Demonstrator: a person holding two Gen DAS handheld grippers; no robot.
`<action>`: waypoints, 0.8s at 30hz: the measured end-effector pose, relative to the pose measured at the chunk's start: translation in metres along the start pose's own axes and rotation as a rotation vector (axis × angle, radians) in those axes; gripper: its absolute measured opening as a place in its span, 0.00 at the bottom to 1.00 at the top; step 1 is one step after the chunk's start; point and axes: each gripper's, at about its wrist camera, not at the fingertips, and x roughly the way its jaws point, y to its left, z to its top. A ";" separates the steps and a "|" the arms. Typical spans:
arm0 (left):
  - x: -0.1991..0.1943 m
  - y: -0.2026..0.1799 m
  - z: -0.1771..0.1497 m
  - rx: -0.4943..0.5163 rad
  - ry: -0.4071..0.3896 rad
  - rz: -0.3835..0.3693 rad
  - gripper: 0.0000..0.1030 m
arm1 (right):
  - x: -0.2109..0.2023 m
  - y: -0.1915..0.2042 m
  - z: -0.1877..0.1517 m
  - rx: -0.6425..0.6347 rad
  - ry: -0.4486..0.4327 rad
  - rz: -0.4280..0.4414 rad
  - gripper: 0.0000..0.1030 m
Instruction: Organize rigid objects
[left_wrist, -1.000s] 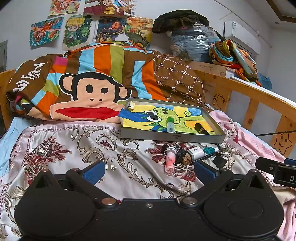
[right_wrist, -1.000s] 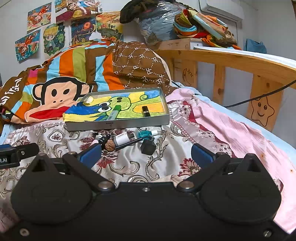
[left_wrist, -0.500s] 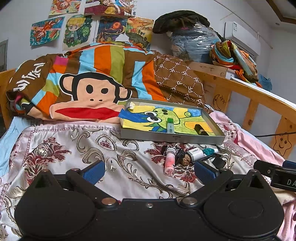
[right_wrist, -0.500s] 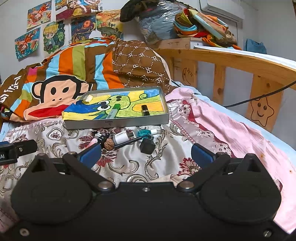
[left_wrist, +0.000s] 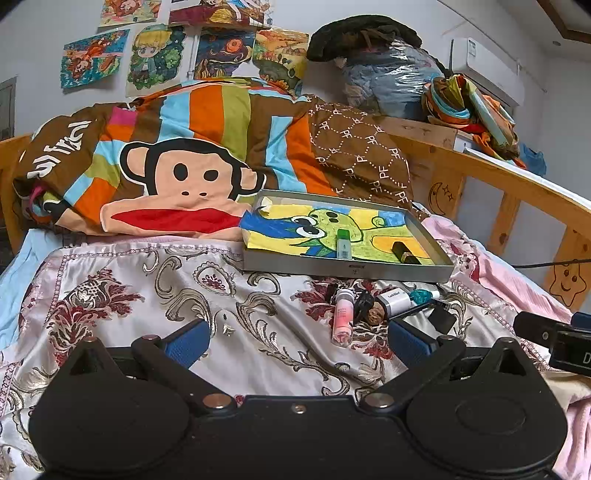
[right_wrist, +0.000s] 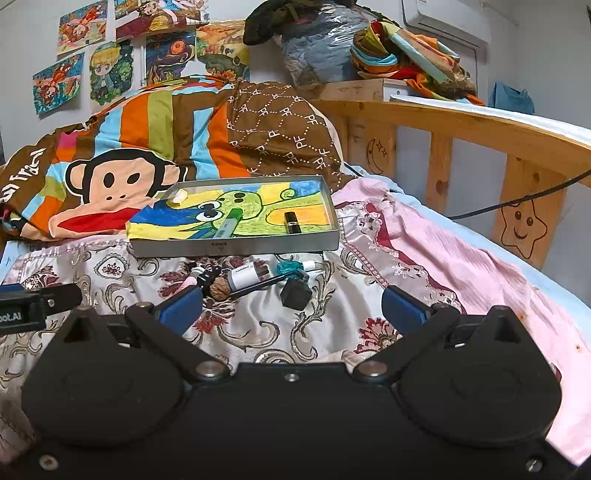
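Tray (left_wrist: 347, 268) rests on floral bedspread (left_wrist: 147, 295) against monkey-print quilt (left_wrist: 177, 166).

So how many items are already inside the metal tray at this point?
3 visible in the metal tray: a green-capped tube near the middle, a black lipstick toward the right, and a small pale scrap in the far left corner. Others could hide behind the near wall.

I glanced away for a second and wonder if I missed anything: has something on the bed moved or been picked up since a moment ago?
Hardly anything. Both tools, left and right, crept slightly forward toward the small items on the bedspread, jaws open, gripping nothing. The tray with the green tube and black stick, plus the pink tube, walnut and black cube, stayed put.
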 end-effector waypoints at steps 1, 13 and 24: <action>0.001 -0.001 0.000 0.002 0.001 0.000 0.99 | 0.001 0.001 0.001 -0.003 0.002 0.003 1.00; 0.043 -0.002 0.007 0.015 0.042 -0.025 0.99 | 0.045 0.010 0.009 -0.111 0.058 -0.010 1.00; 0.122 -0.001 0.016 0.039 0.117 -0.121 0.99 | 0.127 0.001 0.010 -0.060 0.162 0.050 1.00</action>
